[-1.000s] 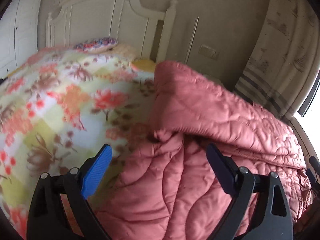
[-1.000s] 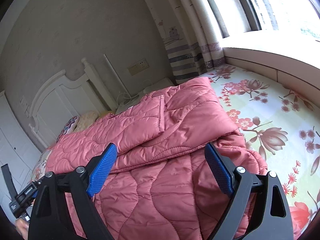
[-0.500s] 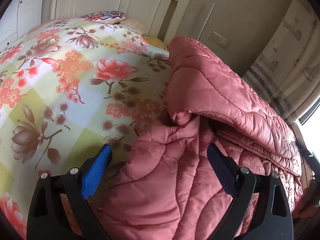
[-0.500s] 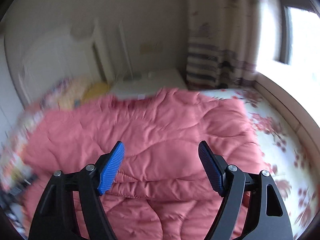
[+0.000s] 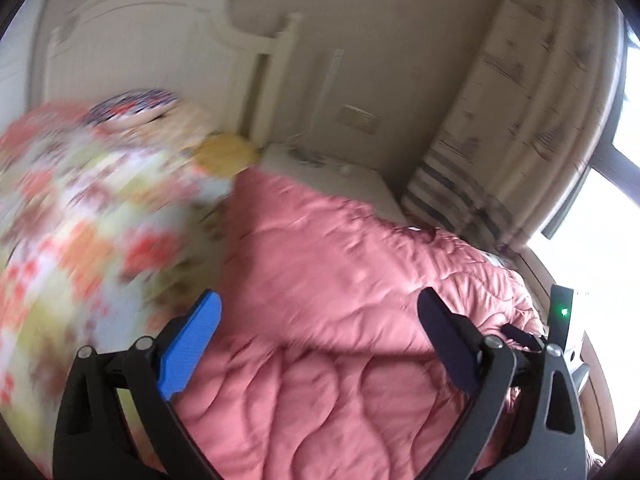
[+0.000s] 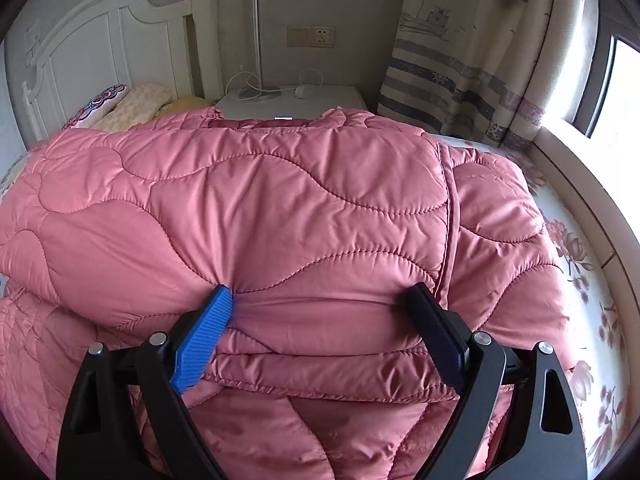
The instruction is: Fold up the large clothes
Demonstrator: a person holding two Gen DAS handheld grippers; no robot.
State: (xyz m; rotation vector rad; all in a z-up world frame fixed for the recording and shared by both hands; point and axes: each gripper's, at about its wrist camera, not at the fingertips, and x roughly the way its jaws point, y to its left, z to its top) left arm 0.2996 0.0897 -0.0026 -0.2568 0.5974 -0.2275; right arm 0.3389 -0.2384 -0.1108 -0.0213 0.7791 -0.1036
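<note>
Swung round since a second ago, the right gripper point(image 6: 318, 306) opens against the folded pink jacket point(image 6: 280, 216), while the left gripper point(image 5: 318, 316) opens empty above it, bedspread point(image 5: 80, 240) blurred.

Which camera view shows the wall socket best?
The right wrist view: the wall socket is sharp there, above the white nightstand, with its switch and outlet holes distinct. In the left wrist view the socket is only a pale, motion-blurred rectangle on the wall, without detail.

Motion blur smears the floral bedspread point(image 5: 80, 240) and the pillows point(image 5: 136, 106) at 10 o'clock in the left wrist view. In the right wrist view, the pink quilted coat point(image 6: 280, 208) runs off the frame at 6 and 9 o'clock and hides most of the bed.
</note>
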